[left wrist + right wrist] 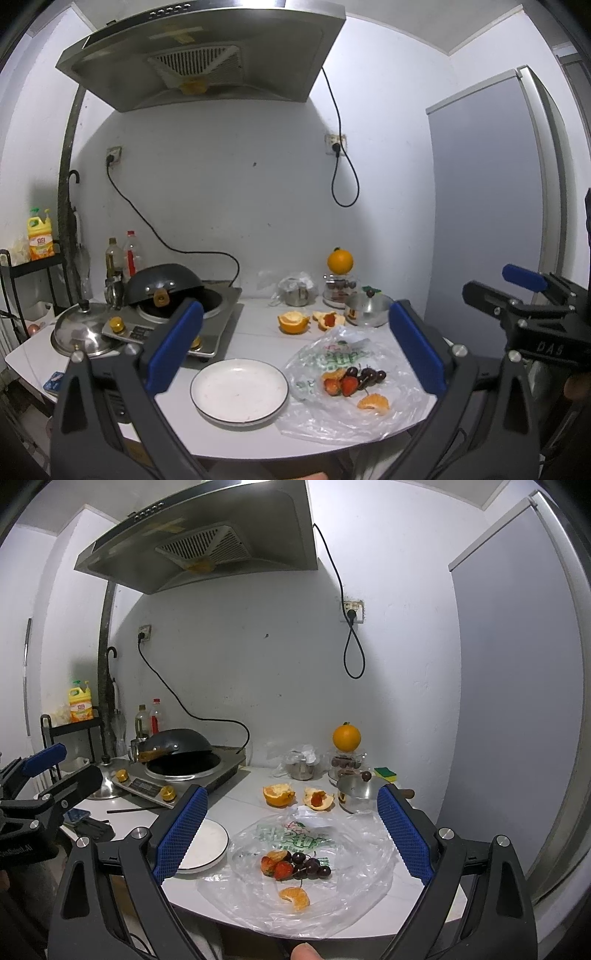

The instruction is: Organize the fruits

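Observation:
A clear plastic bag lies flat on the white counter, carrying strawberries, dark cherries and tangerine segments. An empty white plate sits just left of the bag. My left gripper hovers open above the plate and bag. My right gripper is open too, held over the bag, nothing between its fingers. Each gripper shows at the edge of the other's view.
Behind the bag lie a halved orange and a peel holding a strawberry. A steel pot, a whole orange on a jar, an induction stove with wok and a fridge surround them.

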Available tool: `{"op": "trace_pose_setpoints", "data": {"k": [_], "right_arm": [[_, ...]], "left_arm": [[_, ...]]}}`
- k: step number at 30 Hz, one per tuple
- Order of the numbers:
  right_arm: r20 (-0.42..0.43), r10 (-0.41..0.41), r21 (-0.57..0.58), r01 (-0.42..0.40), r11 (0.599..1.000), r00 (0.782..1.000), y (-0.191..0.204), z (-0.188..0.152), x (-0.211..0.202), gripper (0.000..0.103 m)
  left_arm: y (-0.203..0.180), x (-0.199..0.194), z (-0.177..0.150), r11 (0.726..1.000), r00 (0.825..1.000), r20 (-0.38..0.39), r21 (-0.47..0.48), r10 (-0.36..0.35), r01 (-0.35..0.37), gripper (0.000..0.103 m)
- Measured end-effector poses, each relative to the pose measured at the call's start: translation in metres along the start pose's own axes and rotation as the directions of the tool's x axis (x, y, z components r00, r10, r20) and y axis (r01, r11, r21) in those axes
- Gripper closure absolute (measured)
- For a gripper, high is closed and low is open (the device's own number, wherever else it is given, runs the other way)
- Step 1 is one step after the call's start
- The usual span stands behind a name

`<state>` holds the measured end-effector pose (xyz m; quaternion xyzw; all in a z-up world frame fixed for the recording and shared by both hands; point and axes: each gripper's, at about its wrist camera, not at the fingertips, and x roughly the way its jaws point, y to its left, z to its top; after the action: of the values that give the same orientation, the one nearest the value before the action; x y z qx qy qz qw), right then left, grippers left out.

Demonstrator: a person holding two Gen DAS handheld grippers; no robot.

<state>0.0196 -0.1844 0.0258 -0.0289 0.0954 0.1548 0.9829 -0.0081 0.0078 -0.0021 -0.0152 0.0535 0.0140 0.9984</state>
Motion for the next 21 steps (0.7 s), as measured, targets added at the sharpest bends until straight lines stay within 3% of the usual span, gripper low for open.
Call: {"op": "trace_pose_setpoints", "data": {"k": [21], "right_arm": [[-0.009, 0.004, 0.004, -0.004, 1.000, 1.000, 0.0004, 0.0040, -0.0023, 0.008]], "left_arm": [[0.0010, -0.0017, 0.0004, 1.000, 1.000, 0.001, 0.004, -0.005, 0.005, 0.001]]}}
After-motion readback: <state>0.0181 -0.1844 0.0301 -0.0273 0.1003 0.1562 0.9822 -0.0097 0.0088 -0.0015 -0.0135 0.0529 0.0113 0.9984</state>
